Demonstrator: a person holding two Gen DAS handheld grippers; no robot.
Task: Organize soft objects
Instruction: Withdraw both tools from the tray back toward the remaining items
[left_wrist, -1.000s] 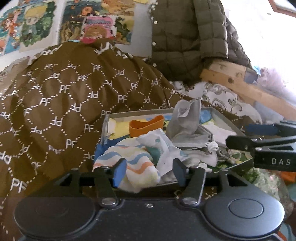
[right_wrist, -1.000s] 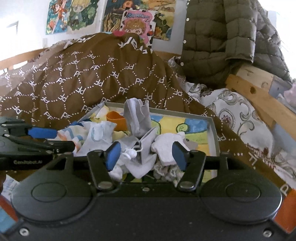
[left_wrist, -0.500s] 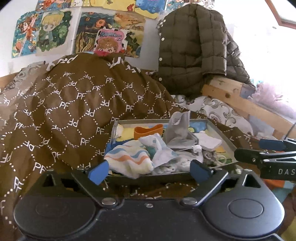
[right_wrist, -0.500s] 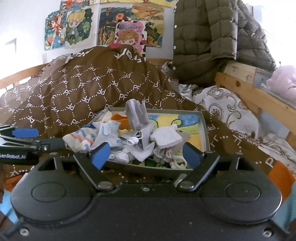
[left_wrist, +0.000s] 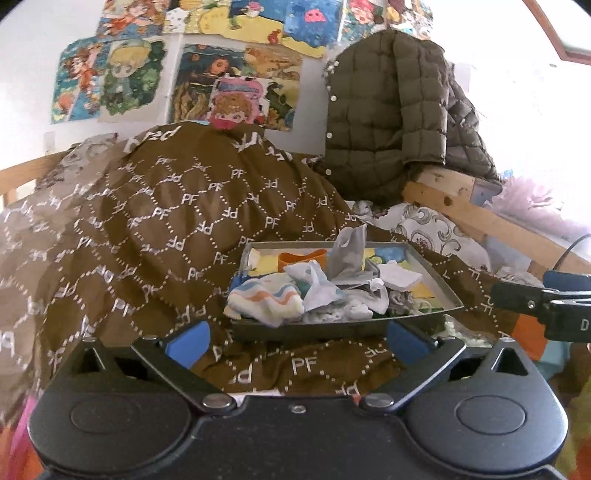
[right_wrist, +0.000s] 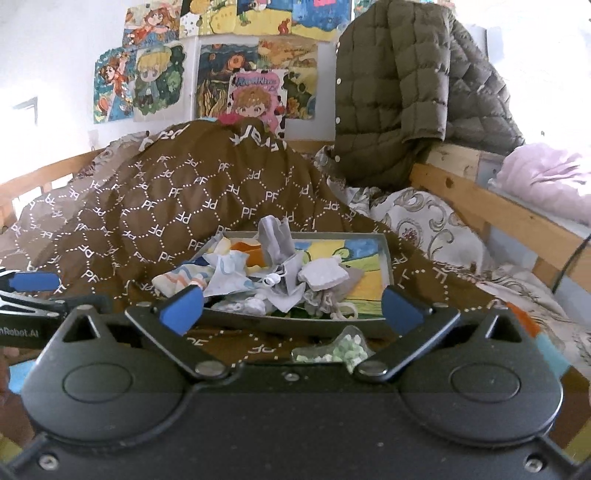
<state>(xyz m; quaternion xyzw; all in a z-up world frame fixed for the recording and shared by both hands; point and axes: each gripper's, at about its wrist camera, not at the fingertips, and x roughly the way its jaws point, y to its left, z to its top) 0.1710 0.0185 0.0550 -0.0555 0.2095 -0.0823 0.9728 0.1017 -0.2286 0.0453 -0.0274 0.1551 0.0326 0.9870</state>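
Cluttering tray (left_wrist: 436, 272): socks (left_wrist: 264, 301), quilt (left_wrist: 155, 221) behind.

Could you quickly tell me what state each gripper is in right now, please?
Left gripper: open, jaws just spread wide, holding nothing.
Right gripper: open, jaws just spread wide, holding nothing.

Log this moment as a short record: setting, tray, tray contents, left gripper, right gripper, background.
setting: brown quilt printed with PF, heaped on a wooden-framed bed
tray: shallow grey tray resting on the quilt
tray contents: jumbled small cloths, among them a striped cloth, an upright grey cloth, a white piece and an orange item
left gripper: open, jaws just opened, nothing between them
right gripper: open, jaws just opened, nothing held
background: olive quilted jacket, cartoon posters
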